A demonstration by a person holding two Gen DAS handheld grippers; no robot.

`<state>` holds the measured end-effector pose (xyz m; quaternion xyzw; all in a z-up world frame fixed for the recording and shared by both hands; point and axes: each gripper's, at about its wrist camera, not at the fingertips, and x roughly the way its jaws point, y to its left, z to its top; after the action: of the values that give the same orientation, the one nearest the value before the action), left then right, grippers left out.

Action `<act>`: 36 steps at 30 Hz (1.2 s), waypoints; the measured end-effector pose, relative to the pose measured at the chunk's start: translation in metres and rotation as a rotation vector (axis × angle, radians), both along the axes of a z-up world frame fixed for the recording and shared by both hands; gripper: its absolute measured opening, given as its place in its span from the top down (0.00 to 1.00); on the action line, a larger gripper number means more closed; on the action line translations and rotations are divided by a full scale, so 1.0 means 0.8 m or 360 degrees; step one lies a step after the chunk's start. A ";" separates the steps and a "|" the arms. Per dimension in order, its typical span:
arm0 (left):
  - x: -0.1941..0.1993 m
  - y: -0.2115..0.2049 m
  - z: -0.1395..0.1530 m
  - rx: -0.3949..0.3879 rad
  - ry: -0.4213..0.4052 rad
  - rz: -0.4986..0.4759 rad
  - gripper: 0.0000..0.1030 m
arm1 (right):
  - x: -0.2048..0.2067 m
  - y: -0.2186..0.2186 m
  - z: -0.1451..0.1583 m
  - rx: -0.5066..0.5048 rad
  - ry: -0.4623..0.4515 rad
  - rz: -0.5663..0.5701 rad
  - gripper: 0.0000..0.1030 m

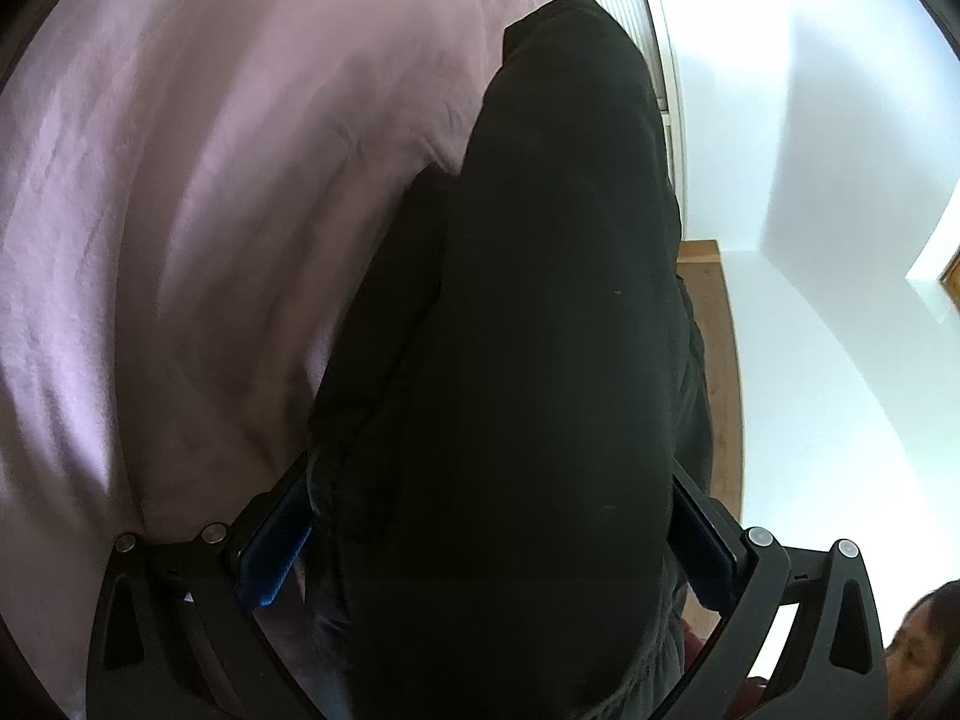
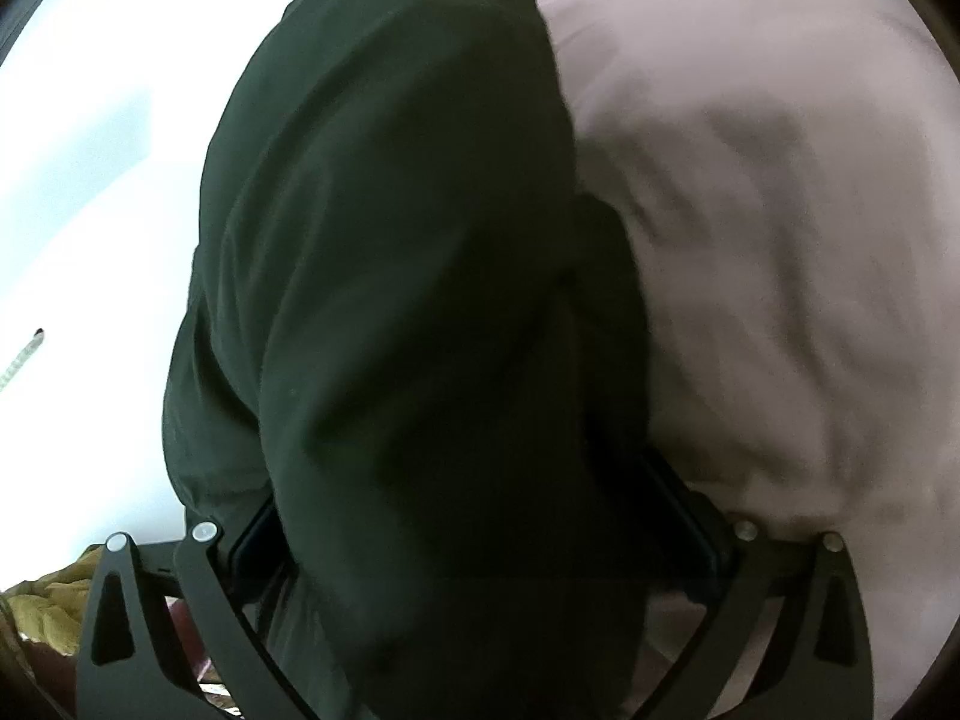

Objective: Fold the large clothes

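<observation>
A large dark green-black garment [image 1: 540, 330] hangs bunched from my left gripper [image 1: 492, 540], whose blue-padded fingers [image 1: 276, 546] are shut on a thick fold of it. The same garment [image 2: 408, 300] fills the middle of the right wrist view, where my right gripper [image 2: 480, 528] is shut on another bunch of it. The cloth hides both sets of fingertips. It hangs above a pink bedspread [image 1: 180, 210], which also shows in the right wrist view [image 2: 780, 210].
A white wall [image 1: 840, 180] and a strip of wooden floor [image 1: 714, 360] lie beside the bed. A person's head [image 1: 924, 642] shows at the lower right. A yellow cloth [image 2: 48, 612] lies at the lower left of the right wrist view.
</observation>
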<state>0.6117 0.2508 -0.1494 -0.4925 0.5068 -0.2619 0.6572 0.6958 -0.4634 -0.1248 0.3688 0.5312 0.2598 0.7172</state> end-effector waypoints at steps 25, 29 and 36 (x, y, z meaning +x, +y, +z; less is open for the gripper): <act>0.023 -0.051 0.004 0.0049 0.0080 -0.0159 0.01 | 0.048 0.071 -0.024 0.0009 0.0110 0.0071 0.00; 0.023 -0.065 0.012 0.0173 0.0049 -0.0160 0.01 | 0.053 0.082 -0.025 0.0007 0.0093 0.0071 0.00; 0.027 -0.077 0.021 0.0235 0.0060 -0.0142 0.01 | 0.061 0.100 -0.028 0.0019 0.0098 0.0009 0.00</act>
<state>0.6336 0.1891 -0.1322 -0.4245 0.5584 -0.2437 0.6698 0.7448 -0.3835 -0.1474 0.3795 0.5525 0.2533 0.6976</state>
